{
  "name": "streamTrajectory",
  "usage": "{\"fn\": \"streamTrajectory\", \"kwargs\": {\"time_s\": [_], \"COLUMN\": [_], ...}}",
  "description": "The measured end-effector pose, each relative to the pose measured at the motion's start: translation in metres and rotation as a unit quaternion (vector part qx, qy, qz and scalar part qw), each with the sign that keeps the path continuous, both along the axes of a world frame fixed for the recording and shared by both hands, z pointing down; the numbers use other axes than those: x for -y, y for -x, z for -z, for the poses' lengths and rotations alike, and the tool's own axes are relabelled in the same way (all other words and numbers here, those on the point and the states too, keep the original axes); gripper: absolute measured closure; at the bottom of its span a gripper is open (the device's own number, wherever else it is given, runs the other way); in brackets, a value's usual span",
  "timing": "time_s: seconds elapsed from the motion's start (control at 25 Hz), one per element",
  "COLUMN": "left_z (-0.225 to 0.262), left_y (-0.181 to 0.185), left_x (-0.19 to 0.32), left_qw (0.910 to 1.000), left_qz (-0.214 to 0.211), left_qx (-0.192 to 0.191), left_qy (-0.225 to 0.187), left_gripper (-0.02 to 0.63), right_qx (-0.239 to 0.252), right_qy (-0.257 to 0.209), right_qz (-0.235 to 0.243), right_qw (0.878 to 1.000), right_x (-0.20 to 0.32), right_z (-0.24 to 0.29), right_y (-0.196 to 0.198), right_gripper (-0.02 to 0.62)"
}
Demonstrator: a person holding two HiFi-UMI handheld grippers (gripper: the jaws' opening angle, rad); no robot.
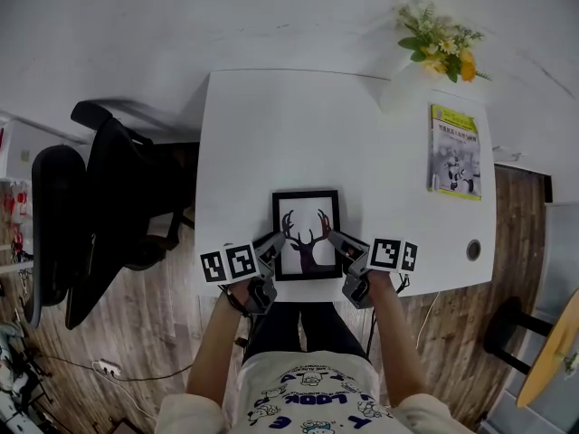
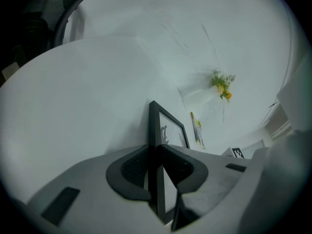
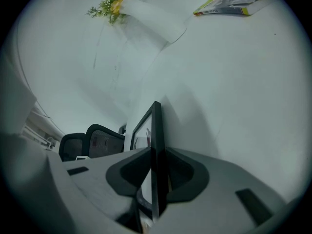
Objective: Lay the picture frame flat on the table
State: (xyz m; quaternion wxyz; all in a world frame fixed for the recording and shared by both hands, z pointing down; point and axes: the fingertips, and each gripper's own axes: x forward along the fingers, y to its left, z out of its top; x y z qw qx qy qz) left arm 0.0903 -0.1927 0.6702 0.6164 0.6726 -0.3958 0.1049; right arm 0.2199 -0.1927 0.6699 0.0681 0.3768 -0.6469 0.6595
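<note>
Both grippers sit at bottom centre of the head view, close to my body. Left gripper [image 1: 273,248] is clamped on the left side rail of the picture frame [image 1: 307,235], right gripper [image 1: 337,242] on the right side rail. Each gripper view confirms it: the black rail stands edge-on between the pads, pinched, with no gap.

Key relation: the frame is straight between the two tools, deer print facing up at me, long axis running up the picture, away from me. Both hands are level with each other on its lower half, so neither is nearer and this is a two-hand move.

The frame is over the near edge of the white table [image 1: 244,152], its bottom rail just inside the table's front lip. It looks tilted rather than flat. I can't tell whether the far end touches the top.

My read: lower both sides evenly, maybe nudge it toward the top of the picture so it isn't left at the lip. Book [image 1: 454,150] and flowers [image 1: 441,43] at upper right are well clear.
</note>
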Motion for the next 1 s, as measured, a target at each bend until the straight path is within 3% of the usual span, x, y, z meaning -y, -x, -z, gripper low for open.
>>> {"fn": "streamTrajectory", "kwargs": {"time_s": [0.72,1.0], "left_z": [-0.0009,-0.0004], "left_y": [0.0029,0.0038], "left_x": [0.0013,0.0004], "left_qw": [0.9993,0.9972], "left_qz": [0.007,0.0], "left_qx": [0.035,0.073], "left_qy": [-0.004,-0.017], "left_gripper": [0.518,0.514], "right_qx": [-0.127,-0.179], "right_qy": [-0.028,-0.039], "right_qz": [0.032,0.042], "right_qw": [0.991,0.982], "right_x": [0.0025,0.0012], "right_z": [-0.0029,-0.0047], "right_y": [-0.0004,0.0001], "right_gripper": [0.485,0.485]}}
